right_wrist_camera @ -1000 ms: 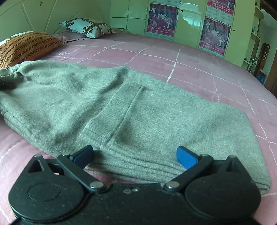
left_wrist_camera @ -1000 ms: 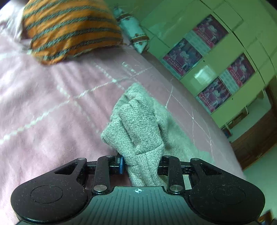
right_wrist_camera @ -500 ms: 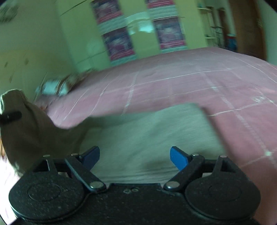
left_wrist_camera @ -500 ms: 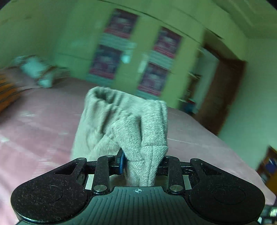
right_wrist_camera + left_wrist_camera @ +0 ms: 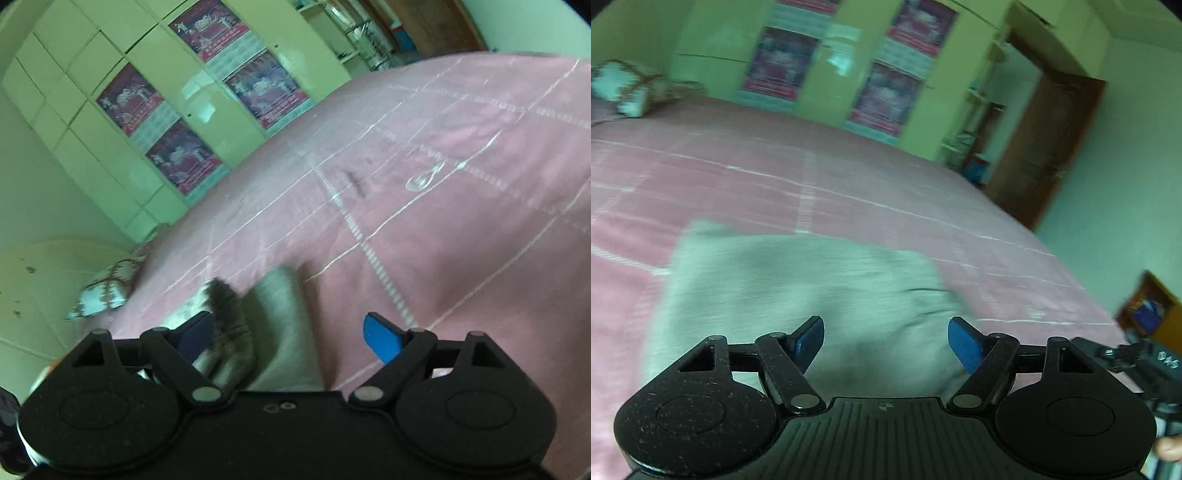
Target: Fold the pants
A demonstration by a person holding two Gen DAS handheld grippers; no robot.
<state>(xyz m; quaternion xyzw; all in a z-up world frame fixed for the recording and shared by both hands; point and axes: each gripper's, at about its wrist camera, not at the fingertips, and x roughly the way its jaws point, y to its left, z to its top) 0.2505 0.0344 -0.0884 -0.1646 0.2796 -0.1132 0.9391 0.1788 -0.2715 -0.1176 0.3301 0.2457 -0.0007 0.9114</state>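
Note:
The grey knit pants [image 5: 798, 291] lie folded in a blurred heap on the pink bedspread [image 5: 849, 192], just ahead of my left gripper [image 5: 886, 339], which is open and empty above them. In the right wrist view the pants [image 5: 273, 325] show as a bunched fold between and left of the fingers. My right gripper [image 5: 288, 336] is open and holds nothing; its blue right pad [image 5: 380, 339] hangs over bare bedspread [image 5: 443, 221]. The right gripper's body shows at the left wrist view's right edge [image 5: 1145, 369].
A green wardrobe with red posters [image 5: 184, 110] stands beyond the bed. A patterned pillow [image 5: 624, 88] lies at the bed's head; it also shows in the right wrist view [image 5: 103, 291]. A brown door [image 5: 1045, 147] and a shelf [image 5: 975, 129] stand to the right.
My left gripper has opened and let go of the pants end, which now lies on the rest of the pants. Both grippers have swung and lifted; the views are blurred by motion.

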